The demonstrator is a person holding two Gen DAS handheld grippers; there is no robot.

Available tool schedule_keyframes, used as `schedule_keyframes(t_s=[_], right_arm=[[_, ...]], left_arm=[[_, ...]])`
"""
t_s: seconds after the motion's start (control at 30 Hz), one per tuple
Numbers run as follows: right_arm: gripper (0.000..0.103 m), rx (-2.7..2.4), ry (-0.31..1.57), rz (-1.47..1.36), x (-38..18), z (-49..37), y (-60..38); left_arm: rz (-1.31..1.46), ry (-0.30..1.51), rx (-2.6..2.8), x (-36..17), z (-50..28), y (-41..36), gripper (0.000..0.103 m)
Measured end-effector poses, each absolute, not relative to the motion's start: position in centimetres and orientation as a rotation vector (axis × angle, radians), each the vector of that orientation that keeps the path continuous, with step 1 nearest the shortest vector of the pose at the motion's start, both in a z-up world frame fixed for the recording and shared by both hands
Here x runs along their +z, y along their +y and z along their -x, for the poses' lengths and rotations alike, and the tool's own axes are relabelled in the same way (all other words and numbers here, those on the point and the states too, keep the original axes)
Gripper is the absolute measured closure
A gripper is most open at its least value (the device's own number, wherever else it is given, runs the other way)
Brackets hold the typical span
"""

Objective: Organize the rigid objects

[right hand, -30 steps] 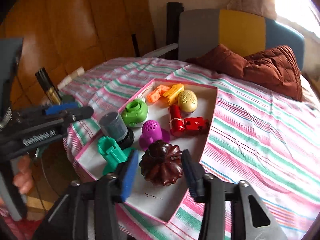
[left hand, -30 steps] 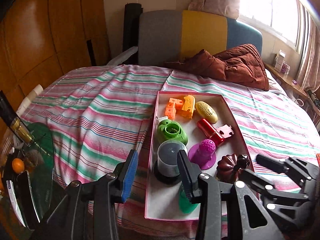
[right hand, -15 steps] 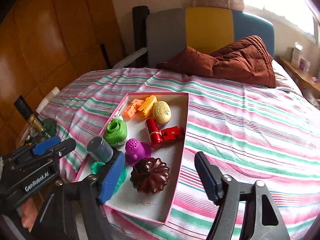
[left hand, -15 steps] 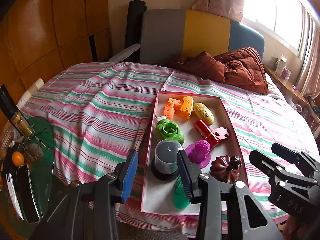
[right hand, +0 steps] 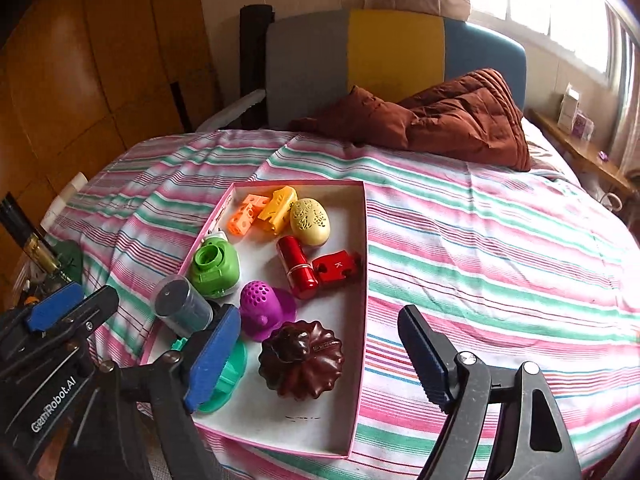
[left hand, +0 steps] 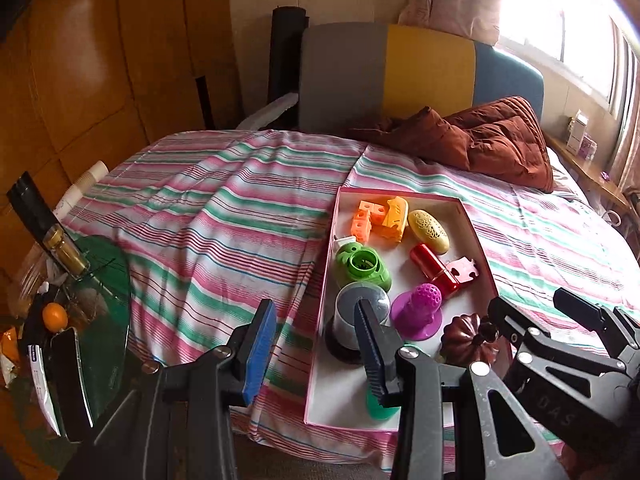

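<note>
- The box (right hand: 362,280) looks like matt white cardboard inside, with a pink rim.
- The brown pumpkin-shaped piece (right hand: 302,360) is glossy plastic with ribs.
- The red cylinder (right hand: 296,266) shines like metal or polished plastic.
- The purple cone (right hand: 262,308) and the green round piece (right hand: 214,266) look like smooth matt plastic.
- The striped sheet (right hand: 480,264) is thin woven cloth, a little wrinkled.
- The brown quilt (right hand: 440,116) is padded cloth.
- The wall panels (left hand: 80,80) are glossy varnished wood.

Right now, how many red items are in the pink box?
2. A red cylinder lies mid-box, and a red puzzle-shaped piece touches its right side, against the box's right wall. Others may be hidden behind the gripper fingers.
</note>
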State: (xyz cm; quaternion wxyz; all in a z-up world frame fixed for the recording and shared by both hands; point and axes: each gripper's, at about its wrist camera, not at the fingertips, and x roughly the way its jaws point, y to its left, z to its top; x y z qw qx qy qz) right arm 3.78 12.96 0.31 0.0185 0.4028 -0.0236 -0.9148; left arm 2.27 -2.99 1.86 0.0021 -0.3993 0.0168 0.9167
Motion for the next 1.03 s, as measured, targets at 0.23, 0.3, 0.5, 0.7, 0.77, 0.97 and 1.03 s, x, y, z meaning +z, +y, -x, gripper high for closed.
schedule_keyframes(t_s=[0.23, 0.3, 0.5, 0.7, 0.77, 0.97, 1.03], right_arm=[[0.016, -2.883, -0.041, -1.218, 0.59, -3.97, 12.52], [0.016, -2.877, -0.049, -1.221, 0.56, -3.94, 12.55], [0.016, -2.87, -0.06, -1.231, 0.46, -3.88, 12.5], [0.016, -2.868, -0.065, -1.23, 0.39, -3.89, 12.32], [0.016, -2.868, -0.065, -1.23, 0.37, -3.89, 12.33], [0.016, -2.865, -0.073, -1.235, 0.33, -3.87, 12.33], [0.016, -2.867, -0.075, -1.234, 0.33, -3.89, 12.35]], left_arm=[[1.264, 0.069, 2.863, 1.48, -2.37, -2.57, 0.062], [1.266, 0.086, 2.855, 1.37, -2.4, -2.32, 0.062], [1.256, 0.095, 2.858, 1.33, -2.59, -2.05, 0.062], [1.269, 0.083, 2.848, 1.23, -2.49, -2.14, 0.062], [1.269, 0.075, 2.85, 1.25, -2.51, -2.18, 0.062], [1.238, 0.091, 2.869, 1.37, -2.75, -2.09, 0.062], [1.242, 0.092, 2.864, 1.3, -2.69, -2.06, 0.062]])
